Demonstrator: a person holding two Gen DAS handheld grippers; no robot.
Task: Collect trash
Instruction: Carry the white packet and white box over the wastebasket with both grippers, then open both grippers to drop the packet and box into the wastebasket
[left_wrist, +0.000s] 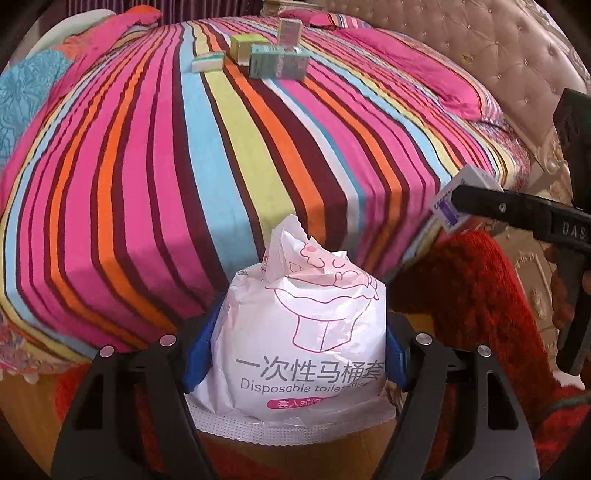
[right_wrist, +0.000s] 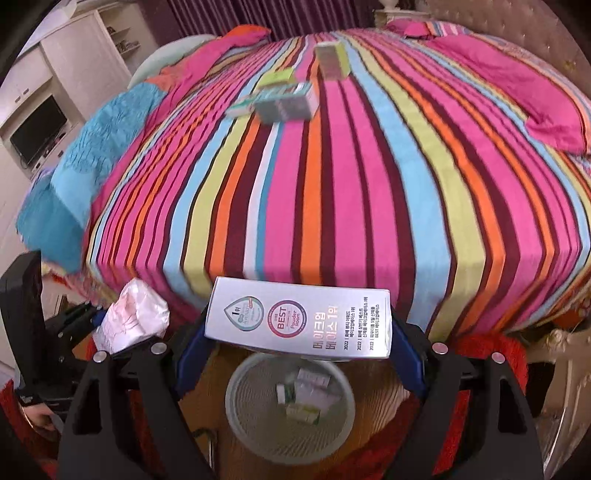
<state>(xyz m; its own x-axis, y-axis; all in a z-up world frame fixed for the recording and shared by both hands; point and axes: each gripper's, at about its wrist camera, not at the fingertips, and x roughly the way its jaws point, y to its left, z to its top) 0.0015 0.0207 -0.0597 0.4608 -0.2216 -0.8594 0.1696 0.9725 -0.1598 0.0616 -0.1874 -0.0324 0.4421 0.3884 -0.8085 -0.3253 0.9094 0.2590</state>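
Observation:
My left gripper (left_wrist: 295, 354) is shut on a white packet of disposable toilet covers (left_wrist: 299, 343), held off the foot of the striped bed (left_wrist: 221, 147). The packet also shows in the right wrist view (right_wrist: 129, 317). My right gripper (right_wrist: 299, 332) is shut on a silver cosmetics box (right_wrist: 299, 317), held directly above a round mesh wastebasket (right_wrist: 236, 402) with several small boxes inside. The same box shows at the right of the left wrist view (left_wrist: 458, 199). Several small boxes (left_wrist: 277, 62) lie on the far part of the bed, also in the right wrist view (right_wrist: 288, 99).
A red shaggy rug (left_wrist: 472, 295) covers the wood floor by the bed. A tufted headboard (left_wrist: 498, 48) curves at the right. A blue blanket (right_wrist: 85, 177) hangs over the bed's left side. White cabinets with a TV (right_wrist: 37, 133) stand at the left.

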